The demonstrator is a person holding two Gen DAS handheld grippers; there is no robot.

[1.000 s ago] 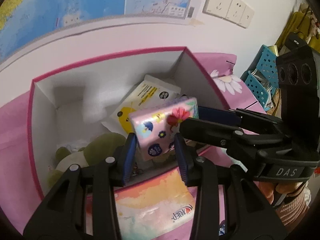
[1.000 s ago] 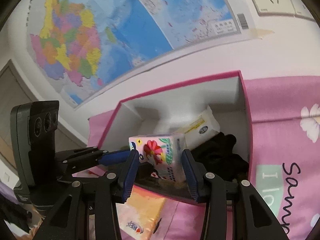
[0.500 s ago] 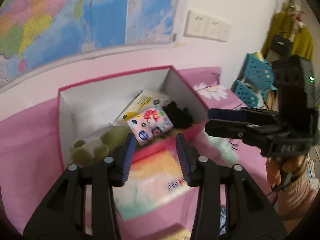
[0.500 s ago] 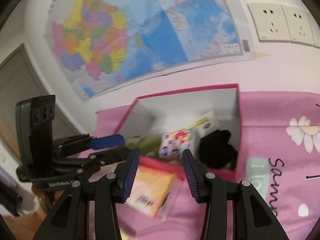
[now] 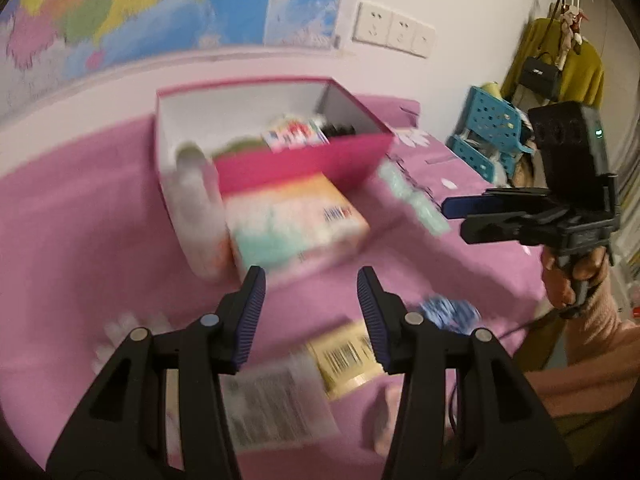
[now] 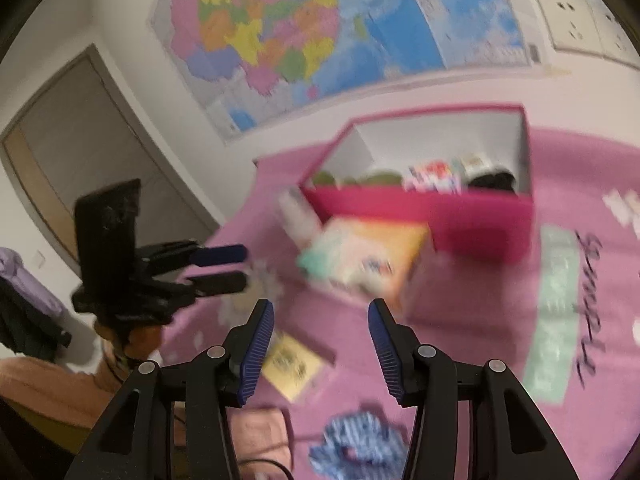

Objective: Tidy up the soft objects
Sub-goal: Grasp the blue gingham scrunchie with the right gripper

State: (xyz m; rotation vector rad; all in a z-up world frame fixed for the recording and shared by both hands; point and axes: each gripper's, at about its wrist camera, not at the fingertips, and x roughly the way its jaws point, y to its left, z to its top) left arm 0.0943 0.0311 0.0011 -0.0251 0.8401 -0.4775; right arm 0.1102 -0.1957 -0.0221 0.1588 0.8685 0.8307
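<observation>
- Fingers of the left gripper [image 5: 311, 300] stand wide apart with nothing between them, above the pink bedspread [image 5: 80, 232].
- Just beyond and below them lie a white printed packet [image 5: 276, 404] and a yellow barcode packet [image 5: 348, 356], both blurred, with a blue patterned cloth [image 5: 450, 314] to the right.
- Right gripper [image 6: 321, 332] is likewise spread wide and empty; beneath it the same blue cloth [image 6: 360, 444] sits in the foreground, and the yellow packet [image 6: 292, 364] lies near its left finger.
- Further on, a pastel tissue pack [image 5: 292, 224] rests against the front wall of the pink box [image 5: 304, 160]; a white cylindrical object [image 5: 198, 216] touches the box's left corner, too blurred to identify.
- Inside the box sit the floral tissue pack [image 5: 294, 138], a green plush toy [image 6: 372, 178] to its left, and a black soft item [image 6: 492, 180] to its right.
- Behind, a colourful map [image 6: 304, 28] hangs on the wall beside white sockets [image 5: 394, 34].
</observation>
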